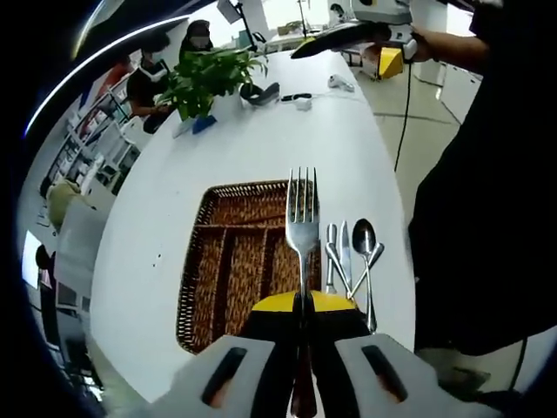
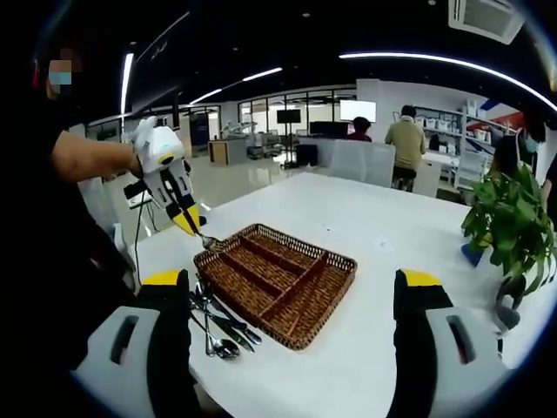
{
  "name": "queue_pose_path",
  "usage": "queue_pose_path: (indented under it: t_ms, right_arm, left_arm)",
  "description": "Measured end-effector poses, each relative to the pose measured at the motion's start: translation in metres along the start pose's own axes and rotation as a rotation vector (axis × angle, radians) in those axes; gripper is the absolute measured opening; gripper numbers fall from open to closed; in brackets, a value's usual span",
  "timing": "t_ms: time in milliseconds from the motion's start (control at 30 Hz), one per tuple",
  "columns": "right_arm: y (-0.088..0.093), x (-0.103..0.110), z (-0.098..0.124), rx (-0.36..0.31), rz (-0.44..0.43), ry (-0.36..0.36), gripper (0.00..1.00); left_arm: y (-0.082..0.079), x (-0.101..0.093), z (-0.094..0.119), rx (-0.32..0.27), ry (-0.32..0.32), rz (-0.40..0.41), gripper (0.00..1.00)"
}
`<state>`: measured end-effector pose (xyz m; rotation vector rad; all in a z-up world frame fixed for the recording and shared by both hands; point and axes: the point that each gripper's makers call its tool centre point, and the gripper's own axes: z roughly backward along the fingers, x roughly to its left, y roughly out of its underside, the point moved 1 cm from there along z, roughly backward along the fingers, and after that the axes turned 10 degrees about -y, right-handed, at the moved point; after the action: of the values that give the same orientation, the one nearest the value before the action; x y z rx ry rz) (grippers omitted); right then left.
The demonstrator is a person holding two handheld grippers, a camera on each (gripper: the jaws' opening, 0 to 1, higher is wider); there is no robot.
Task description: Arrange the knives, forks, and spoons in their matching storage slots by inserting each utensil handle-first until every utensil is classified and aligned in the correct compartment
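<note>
My left gripper (image 1: 303, 324) is shut on a steel fork (image 1: 302, 222), held upright with its tines pointing away, above the near edge of a brown wicker cutlery tray (image 1: 228, 261) with long slots. Beside the tray on the white table lie several utensils (image 1: 352, 261), a spoon and a knife among them. In the right gripper view the same tray (image 2: 300, 326) sits in the middle, the left gripper (image 2: 187, 218) holds the fork over its left corner, and the loose utensils (image 2: 218, 326) lie at its near left. My right gripper (image 2: 291, 318) stands open, its jaws wide apart and empty.
A potted green plant (image 1: 209, 78) stands at the table's far end, also the plant (image 2: 513, 222) at the right. Small devices (image 1: 300, 97) lie near it. A person in black stands by the table edge (image 1: 483, 174). Other people sit at desks behind.
</note>
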<state>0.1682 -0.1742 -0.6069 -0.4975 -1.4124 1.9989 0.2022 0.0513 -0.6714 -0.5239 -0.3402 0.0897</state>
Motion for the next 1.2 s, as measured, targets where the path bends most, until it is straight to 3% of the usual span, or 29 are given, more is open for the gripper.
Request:
queue_pose_path:
  t_ms: [233, 800, 1000, 1200]
  right_arm:
    - [0.005, -0.001, -0.001, 0.010, -0.023, 0.008, 1.00]
    - [-0.005, -0.011, -0.015, 0.014, -0.003, 0.002, 1.00]
    - [-0.001, -0.016, -0.024, 0.052, -0.002, -0.014, 1.00]
    - [-0.013, -0.016, -0.034, 0.052, 0.014, -0.020, 1.00]
  left_arm:
    - [0.008, 0.012, -0.007, 0.012, -0.008, -0.021, 0.01]
    - [0.018, 0.053, -0.017, 0.029, -0.050, -0.022, 0.01]
    - [0.024, 0.061, -0.021, 0.045, -0.064, -0.025, 0.01]
    - [0.033, 0.070, -0.025, 0.055, -0.072, -0.018, 0.01]
